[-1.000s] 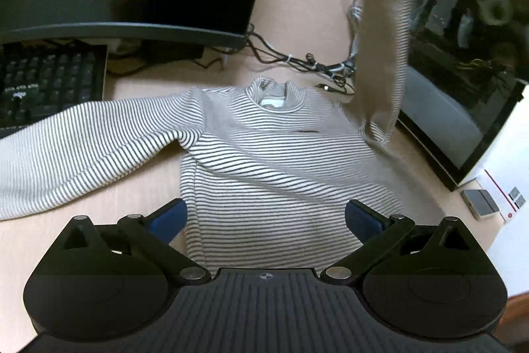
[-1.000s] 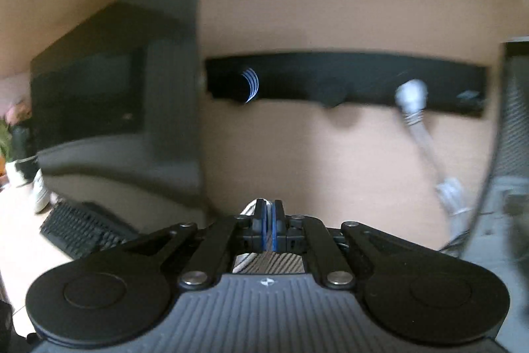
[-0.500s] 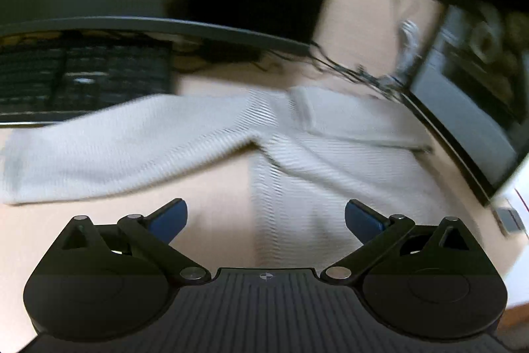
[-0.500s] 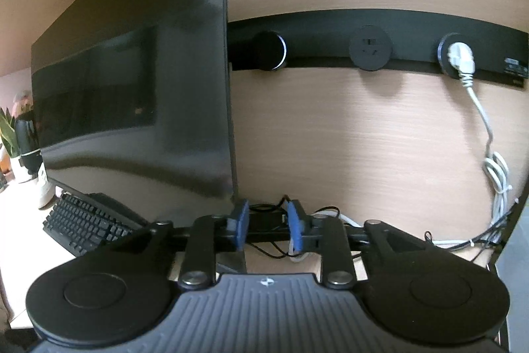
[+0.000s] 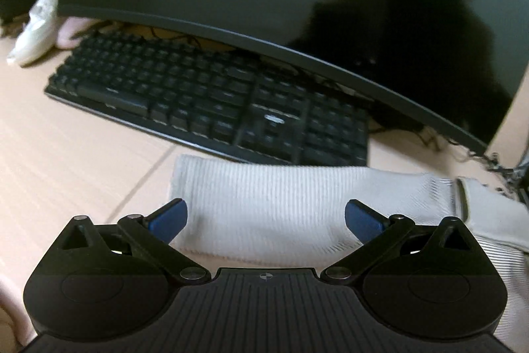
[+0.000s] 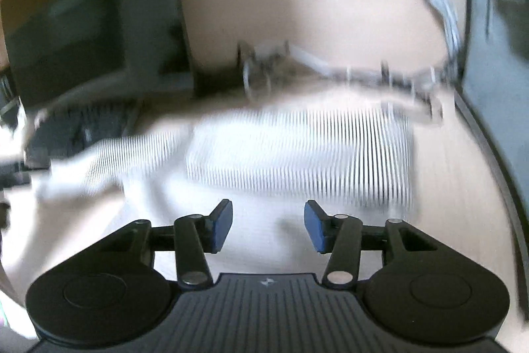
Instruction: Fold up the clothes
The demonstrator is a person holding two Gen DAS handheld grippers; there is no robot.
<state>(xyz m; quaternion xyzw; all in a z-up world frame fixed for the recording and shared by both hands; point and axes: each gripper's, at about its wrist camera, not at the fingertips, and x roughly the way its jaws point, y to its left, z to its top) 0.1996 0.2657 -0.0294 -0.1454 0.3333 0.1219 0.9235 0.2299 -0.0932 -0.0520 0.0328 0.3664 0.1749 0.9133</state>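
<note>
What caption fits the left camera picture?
Open left gripper poised over a striped sweater sleeve lying beside a black keyboard.

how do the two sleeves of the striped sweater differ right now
The left sleeve lies stretched out flat beside the keyboard, in front of the left gripper. The right sleeve is folded across the sweater's body, ahead of the right gripper. Both are striped and ungripped.

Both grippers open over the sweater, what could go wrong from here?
1. The left sleeve lies against the keyboard; the open left gripper may bump the keys when it pinches the cuff.
2. Cables lie close behind the sweater; a lifted fold might snag them.
3. The right gripper view is blurred, so aim is uncertain.
</note>
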